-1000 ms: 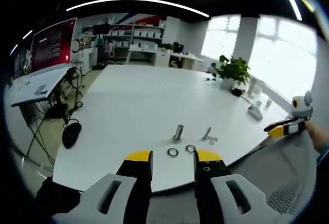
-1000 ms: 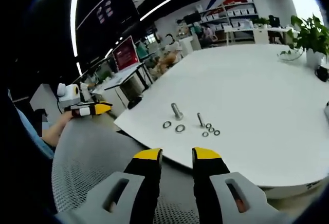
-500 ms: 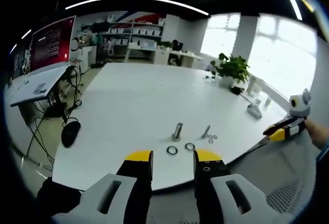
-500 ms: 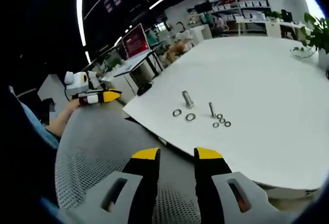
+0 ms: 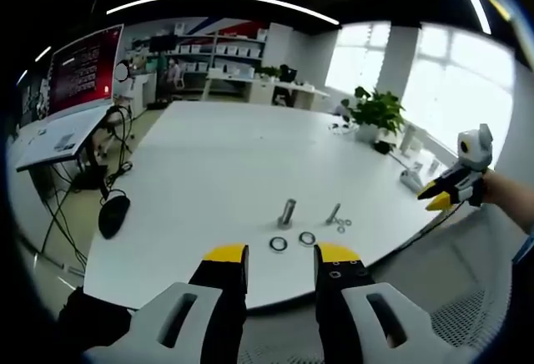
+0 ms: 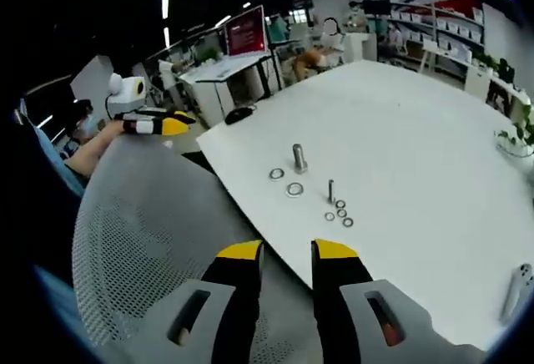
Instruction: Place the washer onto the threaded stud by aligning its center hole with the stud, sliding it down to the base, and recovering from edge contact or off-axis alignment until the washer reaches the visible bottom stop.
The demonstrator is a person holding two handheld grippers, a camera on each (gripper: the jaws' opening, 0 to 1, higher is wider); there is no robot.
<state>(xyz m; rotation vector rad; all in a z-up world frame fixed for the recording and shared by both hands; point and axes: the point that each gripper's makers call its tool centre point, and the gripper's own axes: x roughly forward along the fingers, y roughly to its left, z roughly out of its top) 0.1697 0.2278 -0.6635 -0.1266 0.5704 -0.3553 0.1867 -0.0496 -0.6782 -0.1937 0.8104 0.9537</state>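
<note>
Both grippers hold nothing, and each pair of yellow-tipped fingers stands spread with a clear gap. In the left gripper view, the left gripper (image 5: 278,255) hangs near the close edge of a white table (image 5: 217,155), pointing at the parts. In the right gripper view, the right gripper (image 6: 285,251) sits over the grey mesh back of a chair (image 6: 142,239), well short of the table edge.

Beyond the left gripper's fingers, two large washers (image 5: 278,244) lie flat on the table, side by side and apart. Just past them stands the thick threaded stud (image 5: 287,213), upright, with nothing on it. To its right a thinner bolt (image 5: 335,214) stands beside a cluster of small washers (image 5: 343,225). Farther off sit a potted plant (image 5: 375,115) and a black mouse (image 5: 113,216) at the left edge.

Compared with a second ago, the left gripper view has barely shifted. The right gripper, seen at the right of that view, has risen and swung in over the table's right edge; its own view has rolled and lifted, so the parts now look smaller and farther.

By this reading, the task is only at the approach: no washer is picked up, and the stud is bare. The next move likely calls for closing in on one large washer, which lies flat and may be hard to pinch.
</note>
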